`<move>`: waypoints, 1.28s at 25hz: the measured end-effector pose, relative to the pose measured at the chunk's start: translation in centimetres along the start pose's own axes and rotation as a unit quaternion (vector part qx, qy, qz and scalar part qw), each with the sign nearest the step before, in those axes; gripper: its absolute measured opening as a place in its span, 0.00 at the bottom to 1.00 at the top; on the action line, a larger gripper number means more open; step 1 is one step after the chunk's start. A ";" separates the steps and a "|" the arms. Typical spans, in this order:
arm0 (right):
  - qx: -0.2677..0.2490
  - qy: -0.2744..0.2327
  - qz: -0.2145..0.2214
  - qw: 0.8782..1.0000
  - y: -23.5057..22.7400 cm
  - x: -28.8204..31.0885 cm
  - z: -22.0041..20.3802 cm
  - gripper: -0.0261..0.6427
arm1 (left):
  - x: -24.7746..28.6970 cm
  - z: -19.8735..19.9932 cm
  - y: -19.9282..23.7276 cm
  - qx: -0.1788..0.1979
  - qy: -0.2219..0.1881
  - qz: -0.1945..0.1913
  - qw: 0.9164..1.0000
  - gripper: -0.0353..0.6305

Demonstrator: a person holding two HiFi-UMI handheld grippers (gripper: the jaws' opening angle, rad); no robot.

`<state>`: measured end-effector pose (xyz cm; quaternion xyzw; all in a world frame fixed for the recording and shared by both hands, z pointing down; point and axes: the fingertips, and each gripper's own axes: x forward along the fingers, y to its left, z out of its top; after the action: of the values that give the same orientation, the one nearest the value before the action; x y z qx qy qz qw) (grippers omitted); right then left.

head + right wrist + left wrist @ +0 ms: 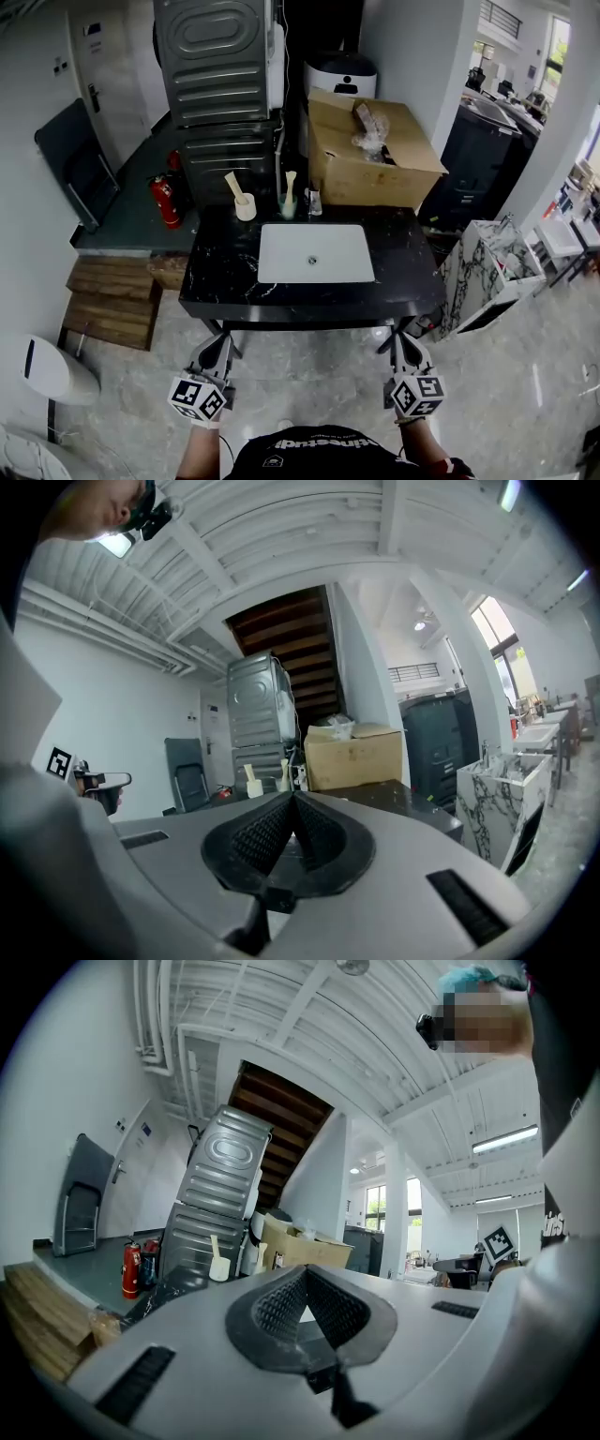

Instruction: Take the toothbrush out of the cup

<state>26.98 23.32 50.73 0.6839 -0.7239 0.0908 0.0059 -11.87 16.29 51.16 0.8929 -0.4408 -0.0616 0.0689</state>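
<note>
Head view is looking down on a black desk (216,272), and both grippers are hanging near the lower edge of the frame, well apart from it. At the far left a red fire extinguisher (166,200) is standing on the floor beside the desk.

The left gripper (218,342) is pointing toward the desk. Its jaws are pressed together with nothing between them, and the left gripper view is showing this clearly. I think it is being carried shut only because no reach has begun.

At the back edge of the desk, left of centre, a white cup (245,206) is standing upright. A toothbrush (232,185) is leaning in it toward the upper left, resting on the rim. Most of its length is sticking out above the cup, so a free part is offering itself for pinching.

Just to the right a green cup (289,206) is holding a second toothbrush (291,183) more upright. I cannot tell which cup the task means.

Both cups are standing behind the white sink (316,253), probably to stay beside the water. A cardboard box (370,155) is sitting behind the desk at the upper right.

The right gripper (398,339) is likewise pressed shut and empty, and it is aiming at the desk. Either gripper would have to spread its jaws before taking a handle.
</note>
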 end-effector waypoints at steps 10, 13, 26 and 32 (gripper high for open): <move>0.015 0.014 0.009 1.000 5.1 3.2 -1.4 0.09 | -0.2 -0.3 5.6 -0.018 0.011 -0.006 1.000 0.08; 0.013 0.019 0.015 1.000 6.4 4.2 -1.6 0.09 | 0.9 -0.3 6.6 -0.016 0.008 -0.020 1.000 0.08; 0.007 0.021 0.060 0.998 5.1 18.1 -0.8 0.09 | 12.1 -1.2 11.1 -0.020 0.016 -0.024 0.999 0.08; -0.002 0.012 0.099 0.995 3.1 29.1 2.7 0.09 | 22.1 0.4 14.8 -0.010 0.014 -0.006 1.000 0.08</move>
<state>22.38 -5.67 51.60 0.6079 -0.7880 0.0972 0.0069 -10.16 -10.20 52.31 0.8956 -0.4334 -0.0540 0.0839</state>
